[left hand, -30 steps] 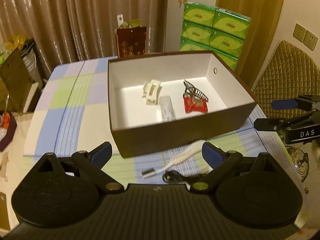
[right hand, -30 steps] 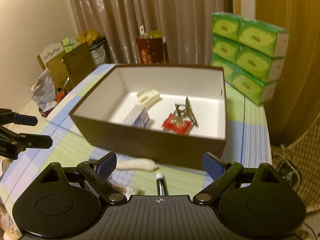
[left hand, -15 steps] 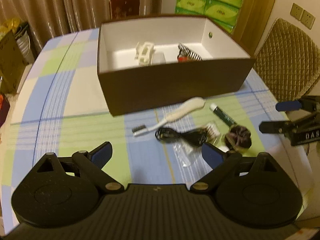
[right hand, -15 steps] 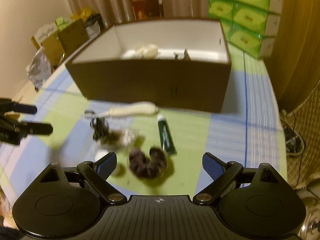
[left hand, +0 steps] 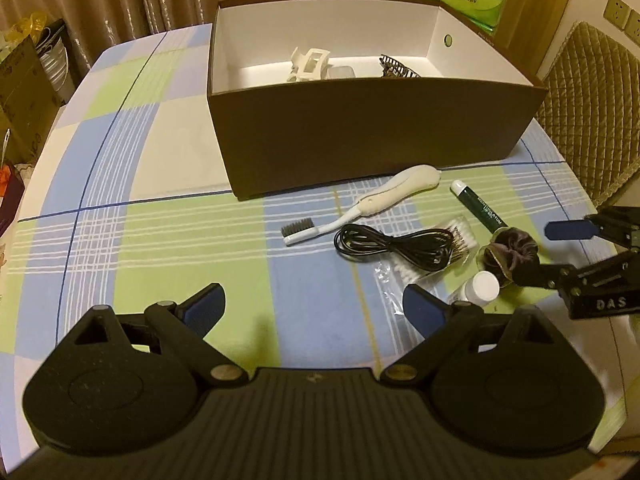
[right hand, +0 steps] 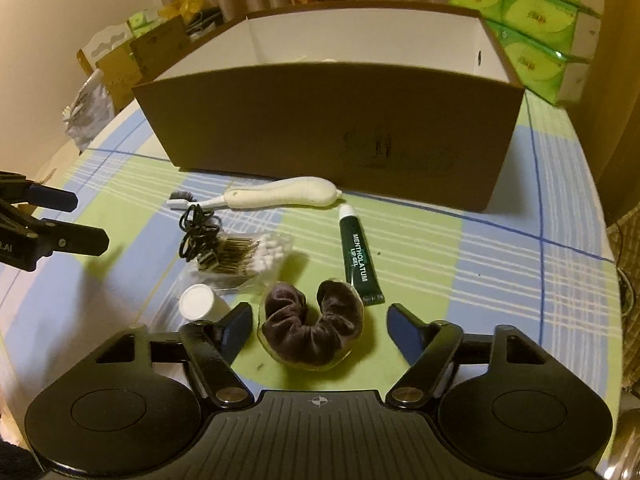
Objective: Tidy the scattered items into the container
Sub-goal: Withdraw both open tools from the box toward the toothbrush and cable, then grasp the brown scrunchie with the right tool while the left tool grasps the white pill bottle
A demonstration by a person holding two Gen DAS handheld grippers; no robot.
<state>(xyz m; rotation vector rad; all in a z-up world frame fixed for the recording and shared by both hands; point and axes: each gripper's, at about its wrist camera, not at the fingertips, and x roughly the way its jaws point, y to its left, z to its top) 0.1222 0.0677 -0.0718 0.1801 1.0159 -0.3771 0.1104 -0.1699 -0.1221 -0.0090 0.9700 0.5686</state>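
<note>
A brown box (left hand: 372, 120) with white inside stands on the checked tablecloth; it also shows in the right wrist view (right hand: 328, 128). In it lie a white hair claw (left hand: 308, 63) and a dark comb clip (left hand: 396, 67). In front lie a white toothbrush (left hand: 372, 202), a black cable (left hand: 396, 246), cotton swabs (right hand: 248, 256), a green lip-gel tube (right hand: 359, 256), a white-capped bottle (right hand: 198, 302) and a brown scrunchie (right hand: 312, 326). My right gripper (right hand: 320, 330) is open, its jaws either side of the scrunchie. My left gripper (left hand: 314, 308) is open and empty above the cloth.
Green tissue packs (right hand: 528, 20) are stacked behind the box at the right. A quilted chair (left hand: 592, 108) stands by the table's right edge. Cartons and bags (right hand: 120, 60) sit beyond the left edge. Curtains hang behind.
Both grippers have pulled back from the box and dropped toward the table. The right gripper has come down around the scrunchie. The loose items have come into view.
</note>
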